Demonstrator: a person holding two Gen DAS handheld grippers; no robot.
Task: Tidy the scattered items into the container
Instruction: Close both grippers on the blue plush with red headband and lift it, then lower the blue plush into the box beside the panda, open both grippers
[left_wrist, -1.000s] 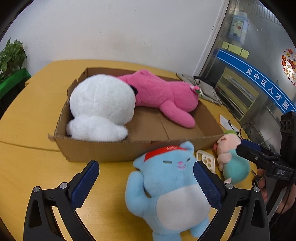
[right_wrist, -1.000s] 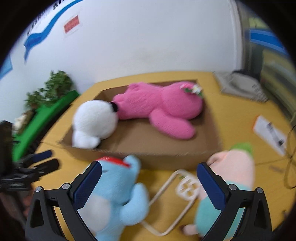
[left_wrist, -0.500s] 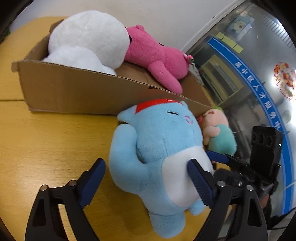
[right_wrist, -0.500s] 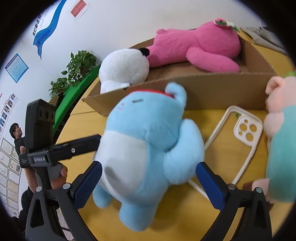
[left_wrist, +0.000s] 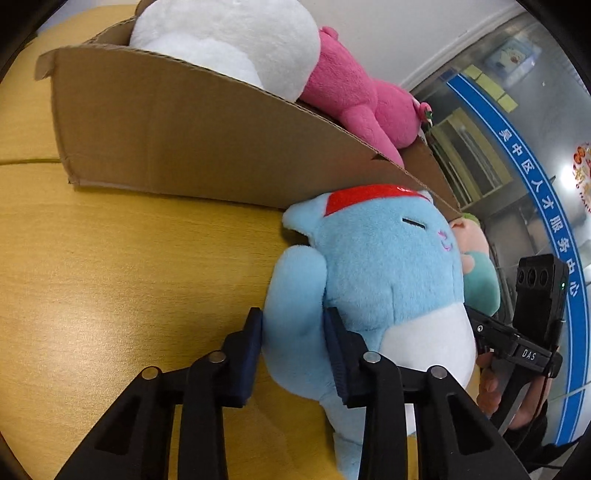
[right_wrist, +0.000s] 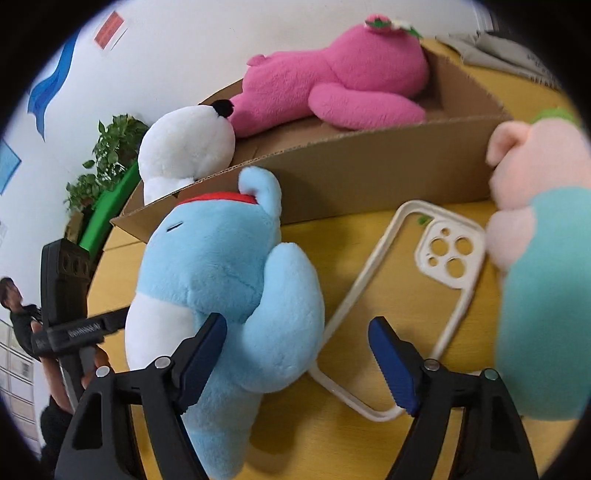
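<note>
Plush was what we had in hand: the blue plush toy lay on the yellow table, its red-banded head touching the near wall of the cardboard box. We judged it light, soft and squashy, not slippery and not fragile, so any limb would serve as a handle, though a limb alone would let the body dangle and swing. The left gripper had its jaws pinched on one arm of the toy, the fabric bulging between the pads. The right gripper stood with its jaws spread around the other arm, one pad touching the fur, the other clear of it. Taking both arms seemed to us the steadier hold for a lift over the wall.

Inside the box the white plush and the pink plush already filled much of the floor, so the free space looked to be near the front. A white phone case lay just beside the blue toy, and a pink-and-teal plush sat against its far end; neither blocked the lift.
</note>
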